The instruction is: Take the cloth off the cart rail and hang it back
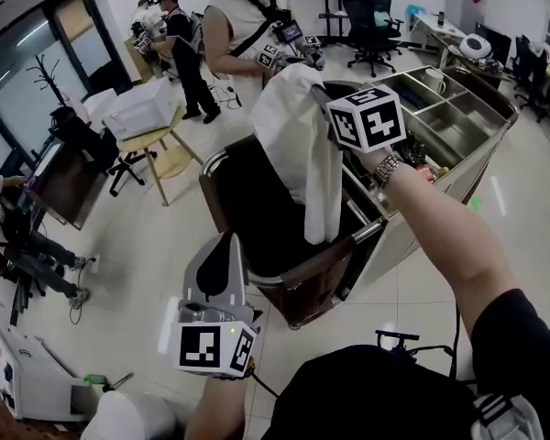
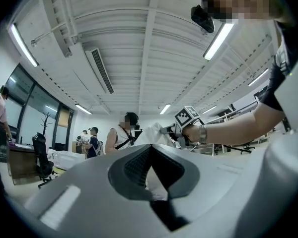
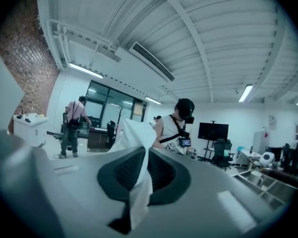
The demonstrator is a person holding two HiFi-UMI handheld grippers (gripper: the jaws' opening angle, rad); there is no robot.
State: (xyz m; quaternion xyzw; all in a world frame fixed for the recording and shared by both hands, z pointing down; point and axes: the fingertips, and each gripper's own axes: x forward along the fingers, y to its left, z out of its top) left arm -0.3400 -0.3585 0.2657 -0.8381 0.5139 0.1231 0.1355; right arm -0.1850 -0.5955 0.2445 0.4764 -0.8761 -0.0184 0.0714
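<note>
Nearest the body, left gripper (image 1: 220, 246) is being held low, jaws together on nothing, short of the cart's near edge and well apart from the cloth (image 1: 298, 154). Past it, cart rail (image 1: 365, 233) is being left bare. Further out, the cloth is being held up over the cart by right gripper (image 1: 316, 94), jaws clamped on its top end. It is hanging straight down with its long axis vertical and its lower end near the rail; contact can't be told. White, thin, limp, bunched lengthwise. Judgement: the rehang is being set up for the right hand, with the cloth to be carried across the rail and lowered over it.
</note>
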